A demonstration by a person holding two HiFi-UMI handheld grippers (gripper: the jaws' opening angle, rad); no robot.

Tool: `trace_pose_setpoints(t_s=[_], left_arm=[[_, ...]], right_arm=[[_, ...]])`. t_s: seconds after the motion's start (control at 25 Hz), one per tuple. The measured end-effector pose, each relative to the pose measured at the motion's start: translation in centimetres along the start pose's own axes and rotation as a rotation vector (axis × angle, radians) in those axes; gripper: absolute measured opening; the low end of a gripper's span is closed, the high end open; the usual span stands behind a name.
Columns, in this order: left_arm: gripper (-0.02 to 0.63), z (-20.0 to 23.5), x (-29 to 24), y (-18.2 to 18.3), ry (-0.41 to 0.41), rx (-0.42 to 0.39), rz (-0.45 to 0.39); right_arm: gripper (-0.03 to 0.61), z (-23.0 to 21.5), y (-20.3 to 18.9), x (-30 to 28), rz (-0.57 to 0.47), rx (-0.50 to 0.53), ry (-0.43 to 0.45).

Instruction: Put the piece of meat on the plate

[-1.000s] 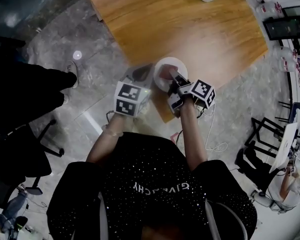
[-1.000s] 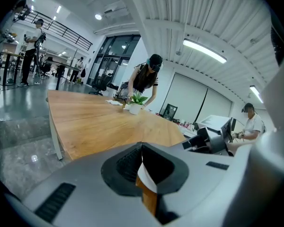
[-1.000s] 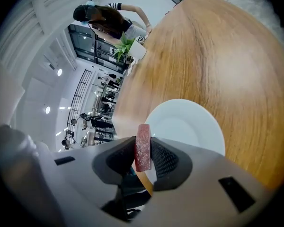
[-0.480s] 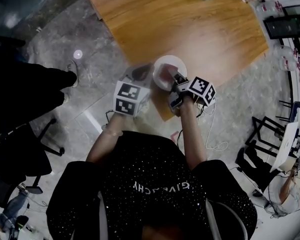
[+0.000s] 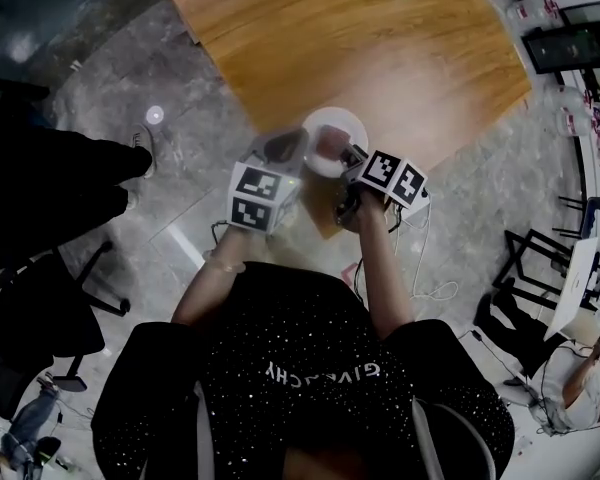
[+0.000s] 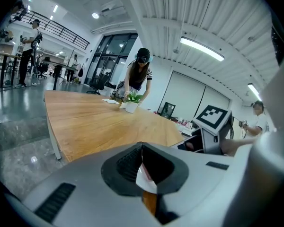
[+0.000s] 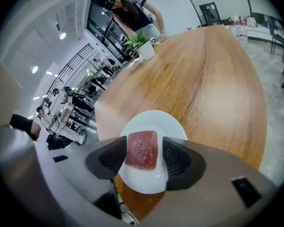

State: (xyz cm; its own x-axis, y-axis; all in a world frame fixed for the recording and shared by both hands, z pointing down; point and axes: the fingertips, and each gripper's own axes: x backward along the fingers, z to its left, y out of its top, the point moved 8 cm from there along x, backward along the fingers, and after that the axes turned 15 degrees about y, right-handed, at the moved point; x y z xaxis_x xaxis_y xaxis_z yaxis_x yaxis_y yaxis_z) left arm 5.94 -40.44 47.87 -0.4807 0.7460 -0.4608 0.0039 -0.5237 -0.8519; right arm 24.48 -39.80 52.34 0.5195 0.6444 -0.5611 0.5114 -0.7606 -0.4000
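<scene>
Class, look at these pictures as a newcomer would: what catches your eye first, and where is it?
The red slab of meat stands out, over the white plate at the corner of the wooden table, between the opening jaws of the right gripper. The left gripper pinches the plate's rim.

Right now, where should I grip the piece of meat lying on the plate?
Grip the piece of meat across two opposite straight sides, coming steeply from above at the table's near edge: it is a flat slab lying on the plate. The right gripper, jaws opening, straddles it.
</scene>
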Motion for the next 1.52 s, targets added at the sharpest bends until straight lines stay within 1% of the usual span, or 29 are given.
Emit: trace_pose_setpoints(t_s=[0.12,0.32,0.44,0.6,0.8,0.84,0.88,0.92,0.96,1.0,1.04,1.08,1.16,1.36,1.52], left_arm=[[0.011,-0.3,0.2,-0.3,-0.001,-0.007,0.005],[0.011,-1.2,0.2,-0.1,-0.009,-0.024,0.007],[0.010,-1.7,0.3,0.2,-0.019,-0.036,0.004],[0.011,-2.5,0.4,0.7,-0.036,-0.054,-0.003],[0.010,-4.2,0.8,1.8,-0.073,-0.085,-0.024],[0.011,-4.6,0.9,1.9,-0.081,-0.092,-0.028],[0.010,-4.9,0.9,2.0,-0.090,-0.098,-0.031],[0.011,-5.3,1.0,2.0,-0.099,-0.104,-0.032],[0.011,-5.6,1.0,2.0,-0.108,-0.111,-0.032],[0.011,-5.9,1.1,2.0,-0.117,-0.118,-0.030],[0.011,-6.2,1.3,1.9,-0.124,-0.126,-0.027],[0.011,-6.5,1.5,1.8,-0.129,-0.136,-0.023],[0.010,-7.0,1.9,1.7,-0.132,-0.156,-0.014],[0.010,-8.0,2.6,2.0,-0.134,-0.170,-0.016],[0.011,-7.9,2.9,2.2,-0.112,-0.181,-0.027]], right_arm=[[0.225,-0.1,0.1,0.6,-0.031,0.012,-0.011],[0.224,-0.4,0.2,1.9,-0.095,-0.042,0.030],[0.224,-0.1,0.1,2.9,-0.129,-0.030,0.051],[0.224,1.1,0.1,4.2,-0.181,0.025,0.124],[0.221,3.4,0.1,6.0,-0.210,0.151,0.177],[0.212,3.7,-0.1,6.3,-0.216,0.178,0.181],[0.185,4.0,-0.2,6.6,-0.225,0.210,0.176],[0.138,4.2,-0.3,7.0,-0.237,0.248,0.160],[0.077,4.4,-0.4,7.3,-0.250,0.290,0.138],[0.043,4.7,-0.5,7.7,-0.260,0.332,0.120],[0.031,5.1,-0.7,8.0,-0.265,0.369,0.114],[0.020,5.4,-0.9,8.3,-0.265,0.396,0.120],[0.014,6.0,-1.3,8.7,-0.263,0.415,0.147],[0.012,6.4,-2.0,9.7,-0.271,0.389,0.178],[0.012,6.4,-2.4,10.3,-0.285,0.376,0.167]])
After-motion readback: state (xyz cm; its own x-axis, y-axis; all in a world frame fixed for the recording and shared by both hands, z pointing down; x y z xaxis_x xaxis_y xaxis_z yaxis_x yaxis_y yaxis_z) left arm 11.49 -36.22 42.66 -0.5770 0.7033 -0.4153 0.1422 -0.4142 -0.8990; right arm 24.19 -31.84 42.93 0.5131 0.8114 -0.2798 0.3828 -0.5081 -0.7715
